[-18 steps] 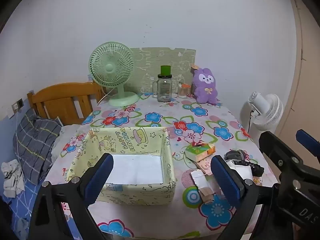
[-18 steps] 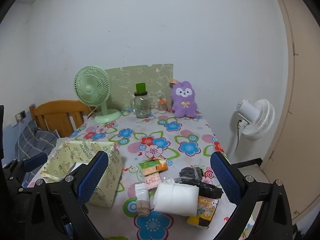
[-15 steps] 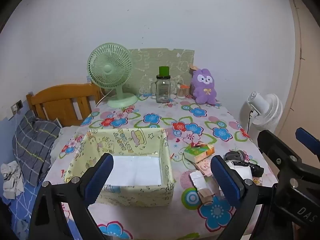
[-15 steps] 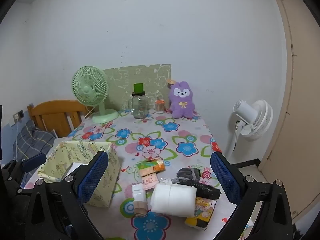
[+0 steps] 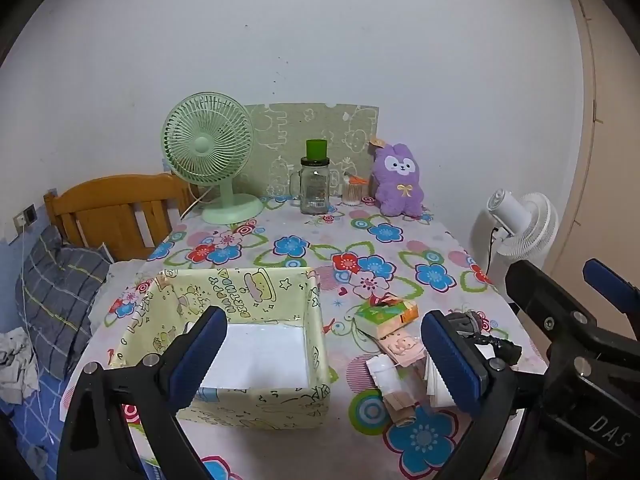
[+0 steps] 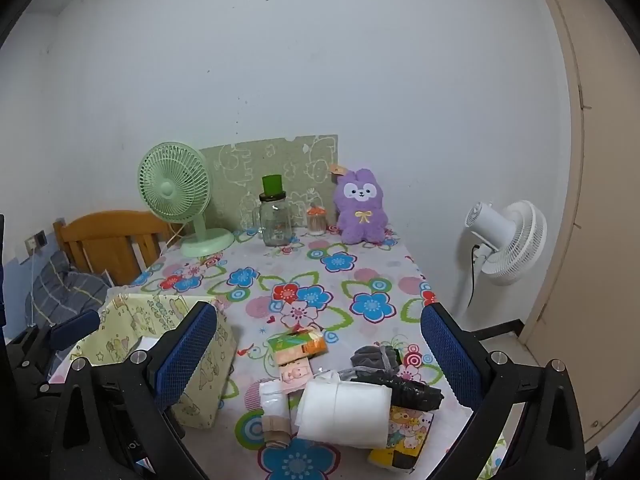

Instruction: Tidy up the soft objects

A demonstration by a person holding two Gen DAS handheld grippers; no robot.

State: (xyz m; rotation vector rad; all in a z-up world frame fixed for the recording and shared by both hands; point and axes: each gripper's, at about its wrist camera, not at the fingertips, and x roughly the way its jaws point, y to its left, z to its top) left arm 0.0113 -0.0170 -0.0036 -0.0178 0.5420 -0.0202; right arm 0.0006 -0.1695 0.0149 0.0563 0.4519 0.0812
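Observation:
A yellow cartoon-print fabric box [image 5: 256, 316] stands open and empty on the flowered table, left of a pile of soft items. The box also shows in the right wrist view [image 6: 160, 344]. The pile holds a white folded towel roll [image 6: 344, 410], a grey sock bundle [image 6: 374, 358], a black roll [image 6: 412, 388], a green-orange tissue pack [image 6: 298, 344] and small packets. My left gripper [image 5: 324, 360] is open and empty, above the box's near right corner. My right gripper [image 6: 320, 360] is open and empty, above the pile.
A green desk fan [image 5: 208, 160], a glass jar with a green lid [image 5: 315, 184], a cotton-swab jar [image 5: 352, 192] and a purple plush rabbit [image 5: 398, 180] stand at the table's far edge. A white floor fan [image 6: 504, 240] is right of the table. A wooden headboard and bedding [image 5: 60, 280] lie left.
Both grippers have drawn back and risen slightly, so the table looks a little farther off. Both stay open. Nothing on the table has moved.

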